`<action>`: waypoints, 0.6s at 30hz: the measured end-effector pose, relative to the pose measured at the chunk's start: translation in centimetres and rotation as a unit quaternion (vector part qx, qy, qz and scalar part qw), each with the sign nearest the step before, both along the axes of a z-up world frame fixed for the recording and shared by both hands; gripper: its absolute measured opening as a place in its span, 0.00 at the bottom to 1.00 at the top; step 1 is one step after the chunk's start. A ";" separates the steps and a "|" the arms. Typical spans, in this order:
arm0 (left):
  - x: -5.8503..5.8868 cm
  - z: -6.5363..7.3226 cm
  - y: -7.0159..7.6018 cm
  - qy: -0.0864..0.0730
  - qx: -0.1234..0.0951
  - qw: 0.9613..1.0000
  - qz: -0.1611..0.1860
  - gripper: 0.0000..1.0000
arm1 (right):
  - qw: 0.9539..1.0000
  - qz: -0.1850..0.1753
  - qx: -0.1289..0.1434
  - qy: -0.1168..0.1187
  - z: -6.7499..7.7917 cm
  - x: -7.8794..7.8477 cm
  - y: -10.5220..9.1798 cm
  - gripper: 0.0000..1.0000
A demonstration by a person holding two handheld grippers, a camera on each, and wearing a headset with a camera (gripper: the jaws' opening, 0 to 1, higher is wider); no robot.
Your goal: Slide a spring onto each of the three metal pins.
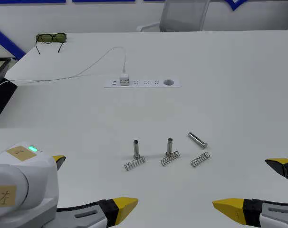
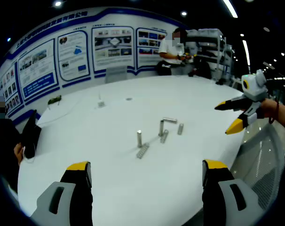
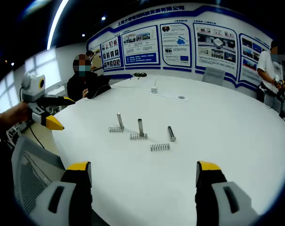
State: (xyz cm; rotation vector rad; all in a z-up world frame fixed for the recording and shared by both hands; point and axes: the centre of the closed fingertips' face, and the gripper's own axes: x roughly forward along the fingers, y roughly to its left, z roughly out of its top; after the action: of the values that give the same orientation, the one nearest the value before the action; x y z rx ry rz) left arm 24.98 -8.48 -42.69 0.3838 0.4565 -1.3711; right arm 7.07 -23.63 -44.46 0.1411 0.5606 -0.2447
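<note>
1. The broad white table [image 1: 220,57] bears all; the work sits at its near middle, easy for both hands.
2. The left yellow-tipped gripper [image 1: 91,183] and right yellow-tipped gripper [image 1: 251,185] hover at the near edge, jaws wide and empty, I think ready to pick.
3. The left steel pin [image 1: 136,148] and middle steel pin [image 1: 169,146] stand upright; the right steel pin [image 1: 197,139] lies flat.
4. Three small coiled wire springs [image 1: 170,158] lie loose, one near each pin, none threaded yet.

Middle pin [image 1: 169,146] stands upright, middle spring [image 1: 170,158] lying at its foot. Left of it, left pin [image 1: 136,148] stands beside left spring [image 1: 135,163]. Right of it, right pin [image 1: 197,140] lies flat near right spring [image 1: 200,159].
</note>
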 end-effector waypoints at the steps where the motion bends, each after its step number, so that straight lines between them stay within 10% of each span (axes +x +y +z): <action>1: 0.0 0.0 0.0 0.000 0.000 1.000 0.000 1.00 | 1.000 0.000 0.001 0.000 0.0 0.0 0.0 0.93; 18: 0.0 0.2 0.0 0.002 -0.003 1.000 0.001 1.00 | 1.000 -0.004 0.001 -0.004 0.2 -0.2 -0.1 0.93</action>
State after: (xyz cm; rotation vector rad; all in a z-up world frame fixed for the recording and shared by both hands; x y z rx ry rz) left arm 24.95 -8.47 -42.52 0.3760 0.4550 -1.3716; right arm 6.88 -23.78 -44.30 0.1458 0.5526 -0.2509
